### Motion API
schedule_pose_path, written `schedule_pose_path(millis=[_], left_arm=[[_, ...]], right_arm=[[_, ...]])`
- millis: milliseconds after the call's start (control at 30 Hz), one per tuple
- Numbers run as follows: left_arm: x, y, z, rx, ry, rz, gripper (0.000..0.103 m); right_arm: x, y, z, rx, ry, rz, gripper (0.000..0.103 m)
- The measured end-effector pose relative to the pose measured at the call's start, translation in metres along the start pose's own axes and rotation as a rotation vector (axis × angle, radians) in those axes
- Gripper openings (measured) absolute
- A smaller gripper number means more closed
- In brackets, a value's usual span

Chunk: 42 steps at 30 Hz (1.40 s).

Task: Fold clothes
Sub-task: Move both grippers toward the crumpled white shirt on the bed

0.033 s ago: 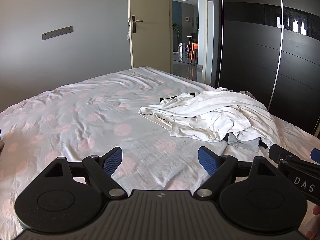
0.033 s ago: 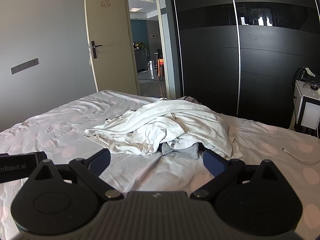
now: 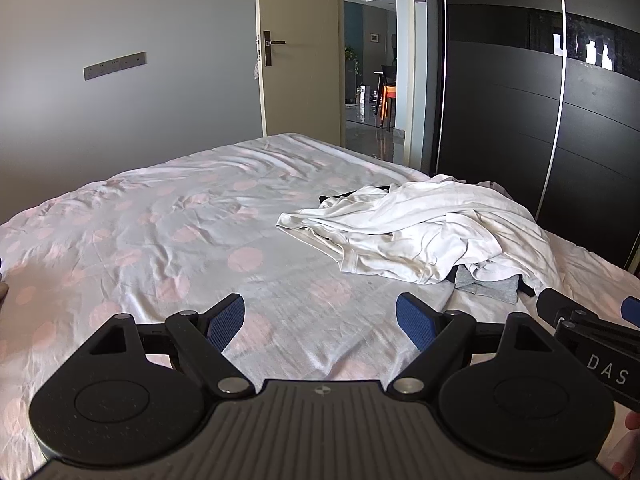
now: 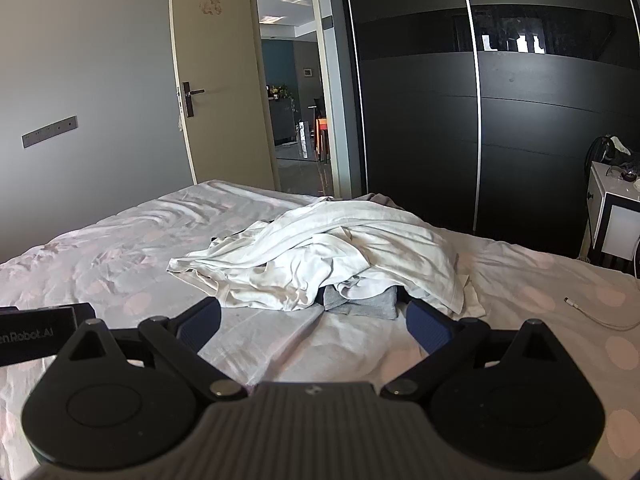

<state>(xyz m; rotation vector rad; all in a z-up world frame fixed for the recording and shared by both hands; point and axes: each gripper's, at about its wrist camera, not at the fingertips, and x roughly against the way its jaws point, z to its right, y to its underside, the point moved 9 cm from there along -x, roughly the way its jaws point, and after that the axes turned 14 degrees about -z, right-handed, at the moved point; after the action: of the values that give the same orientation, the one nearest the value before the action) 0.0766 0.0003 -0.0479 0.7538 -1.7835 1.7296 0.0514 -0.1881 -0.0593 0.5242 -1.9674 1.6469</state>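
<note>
Here, left gripper level above the bedsheet, spread wide, empty; right gripper likewise, facing the white garment.

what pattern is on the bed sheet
Pale sheet with big soft pink dots, clearest in the left wrist view.

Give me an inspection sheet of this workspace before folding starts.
Surface: bed, wrinkled dotted sheet.
Job's things: white garment crumpled in a heap over a grey garment; something dark beneath, unclear what.
Clutter: nothing seen on the bed besides the cable.
Grippers: left tool open, empty; right tool open, empty, both short of the heap.
Cables: white cable on the sheet, right of the heap.
Surroundings: black wardrobe, open door, nightstand.
</note>
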Motion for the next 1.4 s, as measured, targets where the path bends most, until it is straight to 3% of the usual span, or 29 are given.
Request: schedule_pose_path(millis=[1400], left_arm=[[-0.006, 0.008, 0.004, -0.006, 0.001, -0.037, 0.083]], right_arm=[[-0.001, 0.005, -0.006, 0.020, -0.016, -0.011, 0.100]])
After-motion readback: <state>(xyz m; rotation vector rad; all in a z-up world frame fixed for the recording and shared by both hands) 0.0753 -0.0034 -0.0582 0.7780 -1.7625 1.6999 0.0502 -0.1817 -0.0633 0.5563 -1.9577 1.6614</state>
